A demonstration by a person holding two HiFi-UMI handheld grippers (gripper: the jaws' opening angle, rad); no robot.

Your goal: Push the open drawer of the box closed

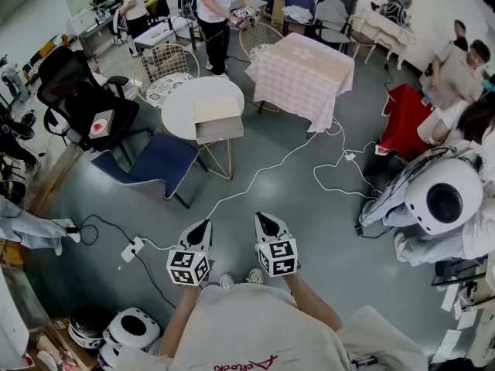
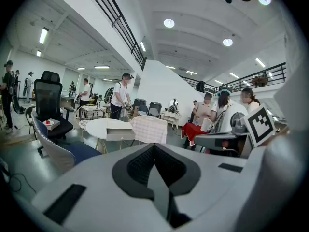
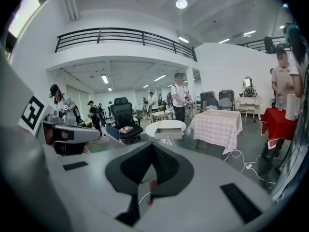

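Observation:
A pale box (image 1: 218,118) sits on a round white table (image 1: 179,103) across the room, with its drawer (image 1: 220,131) pulled out toward me. Both grippers hover low over the grey floor, well short of the table. My left gripper (image 1: 203,226) is shut with nothing in it, and my right gripper (image 1: 261,219) beside it is also shut and empty. In the left gripper view the box (image 2: 118,132) is small beyond the closed left gripper (image 2: 154,146). In the right gripper view the box (image 3: 168,131) lies straight ahead of the closed right gripper (image 3: 152,145).
A blue lounge chair (image 1: 158,161) stands in front of the table, with a black office chair (image 1: 85,103) to its left. A table with a checked cloth (image 1: 305,72) stands to the right. White cables (image 1: 255,178) and a power strip (image 1: 133,248) cross the floor. Several people stand around.

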